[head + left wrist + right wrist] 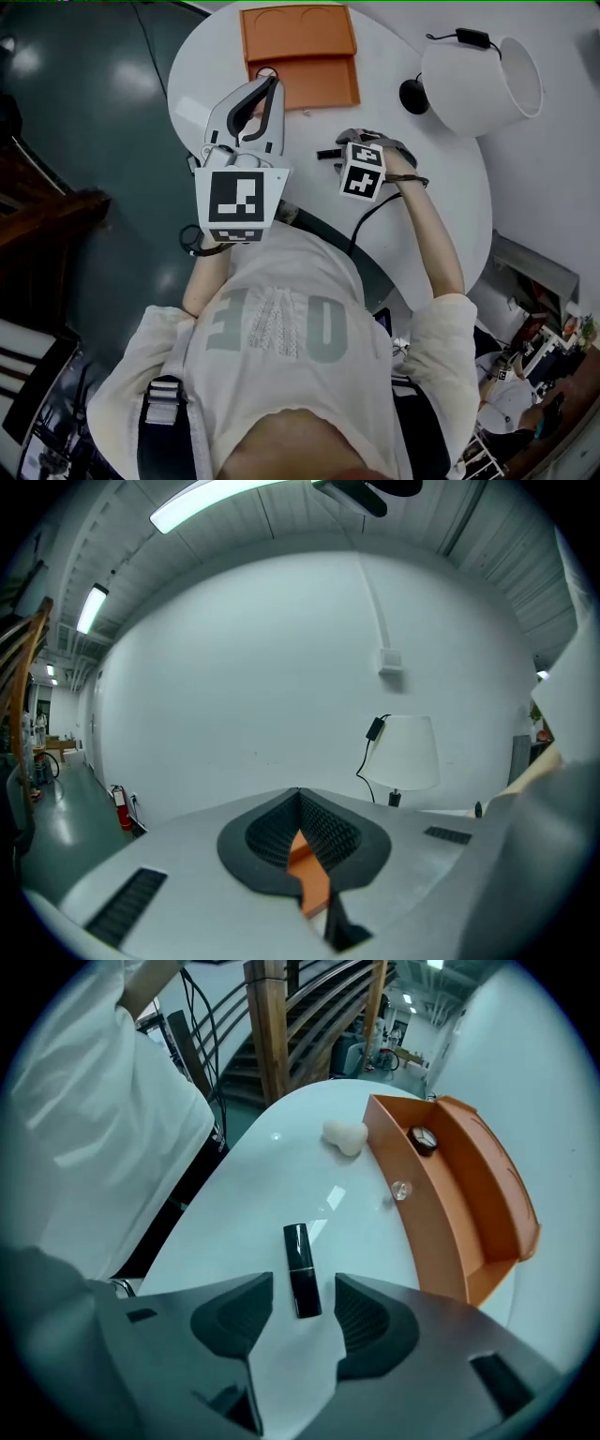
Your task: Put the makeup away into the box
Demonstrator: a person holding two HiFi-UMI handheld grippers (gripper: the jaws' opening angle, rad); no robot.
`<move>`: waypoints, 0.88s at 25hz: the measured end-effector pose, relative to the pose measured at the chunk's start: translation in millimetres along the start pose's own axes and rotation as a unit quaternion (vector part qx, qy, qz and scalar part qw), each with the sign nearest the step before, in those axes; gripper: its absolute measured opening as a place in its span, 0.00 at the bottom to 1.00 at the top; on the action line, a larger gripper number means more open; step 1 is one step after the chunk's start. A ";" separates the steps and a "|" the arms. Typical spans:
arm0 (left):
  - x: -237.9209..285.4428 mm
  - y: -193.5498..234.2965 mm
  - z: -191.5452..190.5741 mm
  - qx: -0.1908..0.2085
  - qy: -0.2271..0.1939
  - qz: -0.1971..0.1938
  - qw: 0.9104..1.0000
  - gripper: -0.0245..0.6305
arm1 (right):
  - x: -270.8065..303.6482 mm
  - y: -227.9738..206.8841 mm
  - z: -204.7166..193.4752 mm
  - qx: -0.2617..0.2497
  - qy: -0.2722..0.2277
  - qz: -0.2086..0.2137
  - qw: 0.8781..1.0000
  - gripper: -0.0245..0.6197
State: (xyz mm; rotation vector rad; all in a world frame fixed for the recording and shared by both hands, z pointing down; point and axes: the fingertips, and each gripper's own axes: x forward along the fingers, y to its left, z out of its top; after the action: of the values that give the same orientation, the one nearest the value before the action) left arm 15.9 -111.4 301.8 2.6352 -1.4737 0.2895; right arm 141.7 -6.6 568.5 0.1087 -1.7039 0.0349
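White table (pixel 272 1176) bears an open orange box (pixel 441 1213), beyond and right of the right gripper (pixel 302 1309). Its jaws stand apart, the black lipstick (pixel 300 1279) lying between them, untouched. The left gripper (pixel 298 803) has its jaws closed and empty.

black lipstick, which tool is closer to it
Right. The right tool hangs over the lipstick, jaws open astride it; the left tool is further off, by the orange box.
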 end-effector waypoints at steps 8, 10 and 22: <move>-3.2 7.7 -6.3 -0.004 0.008 0.006 1.000 0.05 | 10.9 0.5 -4.8 -0.022 0.044 0.017 0.999 0.18; -3.2 8.2 -5.6 -0.002 0.008 0.005 1.000 0.05 | 4.3 -2.8 1.0 -0.015 0.029 0.008 0.999 0.18; 1.0 -13.1 24.7 0.013 -0.026 -0.026 0.999 0.05 | -160.4 -68.8 62.5 0.256 -0.319 -0.183 0.894 0.18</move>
State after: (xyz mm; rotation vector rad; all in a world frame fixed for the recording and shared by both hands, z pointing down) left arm 30.4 -110.0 277.9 2.7172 -1.4225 0.2373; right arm 107.5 -72.1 398.5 0.9203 -2.2658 0.1846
